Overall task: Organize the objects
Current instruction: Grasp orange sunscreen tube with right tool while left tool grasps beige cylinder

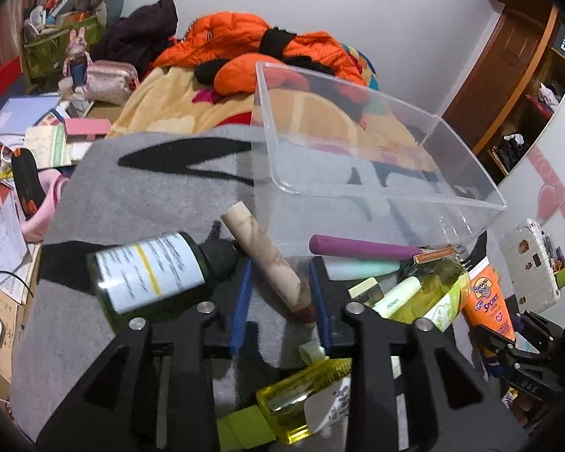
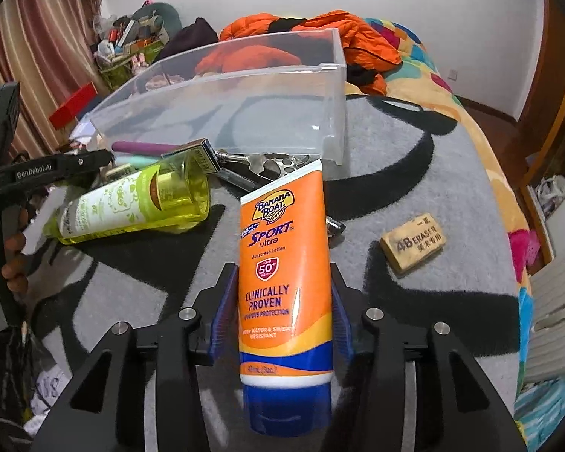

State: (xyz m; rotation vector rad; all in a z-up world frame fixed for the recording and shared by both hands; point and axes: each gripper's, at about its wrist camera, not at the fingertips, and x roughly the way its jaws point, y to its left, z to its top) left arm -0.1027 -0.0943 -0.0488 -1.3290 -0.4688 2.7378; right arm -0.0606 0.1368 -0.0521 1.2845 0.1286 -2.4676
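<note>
A clear plastic bin [image 1: 376,158] lies on the grey blanket; it also shows in the right wrist view [image 2: 245,113]. My left gripper [image 1: 282,263] is open, its blue pads on either side of a beige tube [image 1: 271,260], not clamped. A dark green bottle [image 1: 150,275] lies to its left, a yellow bottle [image 1: 305,403] under the fingers. My right gripper [image 2: 282,275] is shut on the orange sunscreen tube [image 2: 282,282], also in the left wrist view [image 1: 487,301]. A green-yellow bottle [image 2: 132,203], purple stick [image 2: 147,147] and eraser [image 2: 412,243] lie nearby.
An orange jacket [image 1: 252,45] and dark clothes lie on the bed behind the bin. Books and papers [image 1: 37,124] clutter the left side. A metal razor and bottle opener [image 2: 252,165] lie by the bin. A wooden wardrobe [image 1: 508,75] stands at right.
</note>
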